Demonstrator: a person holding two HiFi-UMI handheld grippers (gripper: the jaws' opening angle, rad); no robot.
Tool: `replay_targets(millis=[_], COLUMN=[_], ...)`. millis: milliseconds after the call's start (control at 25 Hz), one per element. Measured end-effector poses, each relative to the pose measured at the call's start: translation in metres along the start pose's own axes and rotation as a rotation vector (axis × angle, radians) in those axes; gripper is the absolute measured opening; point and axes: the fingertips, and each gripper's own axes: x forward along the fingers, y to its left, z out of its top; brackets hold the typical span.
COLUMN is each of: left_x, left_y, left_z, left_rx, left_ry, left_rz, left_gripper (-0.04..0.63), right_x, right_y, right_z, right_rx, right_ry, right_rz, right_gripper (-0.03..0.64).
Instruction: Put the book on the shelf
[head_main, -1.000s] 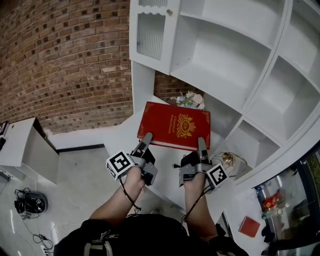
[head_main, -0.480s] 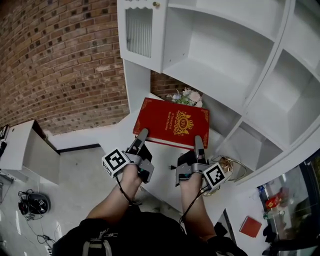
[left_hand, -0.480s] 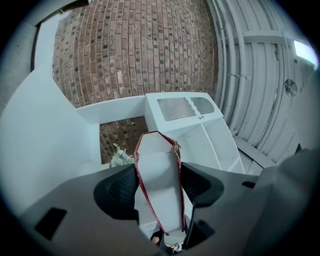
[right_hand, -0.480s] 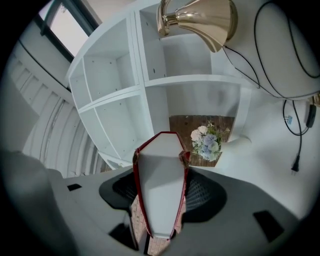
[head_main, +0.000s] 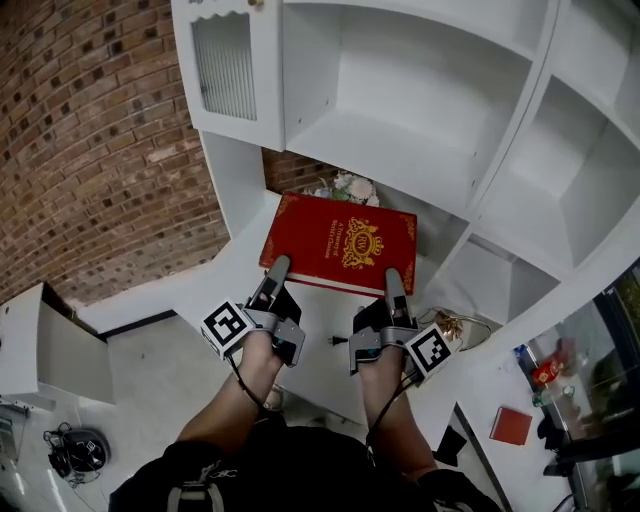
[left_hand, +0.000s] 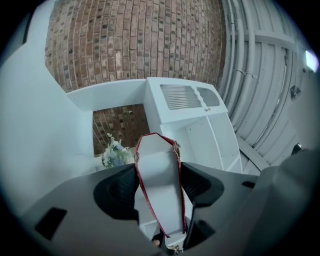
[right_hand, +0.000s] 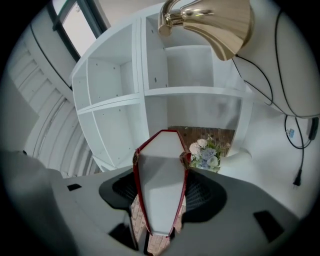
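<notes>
A thick red book (head_main: 340, 243) with a gold crest on its cover is held flat in the air in front of the white shelf unit (head_main: 400, 110). My left gripper (head_main: 279, 268) is shut on the book's near left edge and my right gripper (head_main: 392, 277) is shut on its near right edge. In the left gripper view the book (left_hand: 159, 185) stands between the two dark pads, its white page edge facing the camera. The right gripper view shows the same book (right_hand: 160, 187) clamped between the pads. The shelf's wide open compartment lies just beyond and above the book.
A small bunch of pale flowers (head_main: 345, 186) sits in the low nook behind the book. A gold bowl-shaped ornament (head_main: 455, 326) rests on the white counter (head_main: 320, 365) at the right. A cabinet door with ribbed glass (head_main: 226, 70) closes the shelf's left part. A brick wall (head_main: 90, 140) stands at left.
Both grippers have carried the book a little up and toward the shelf. The view has swung so the shelf unit fills more of the frame.
</notes>
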Motion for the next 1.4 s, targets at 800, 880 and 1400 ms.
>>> replay_targets(millis=[800, 880, 1400], left_x=[0.061, 0.061, 0.064], left_y=[-0.008, -0.013, -0.028], left_z=[0.04, 0.044, 0.058], left_rx=[-0.079, -0.086, -0.131], left_ry=[0.321, 0.332, 0.36], left_rz=[-0.164, -0.19, -0.231], left_gripper=[0.273, 0.273, 0.273], right_x=[0.009, 0.01, 0.023], right_y=[0.028, 0.033, 0.061], right_z=[-0.026, -0.031, -0.034], right_rx=[-0.137, -0.154, -0.229], right_ry=[-0.333, -0.356, -0.408], right_rz=[0.026, 0.041, 0.104], right_gripper=[0.267, 0.268, 0.27])
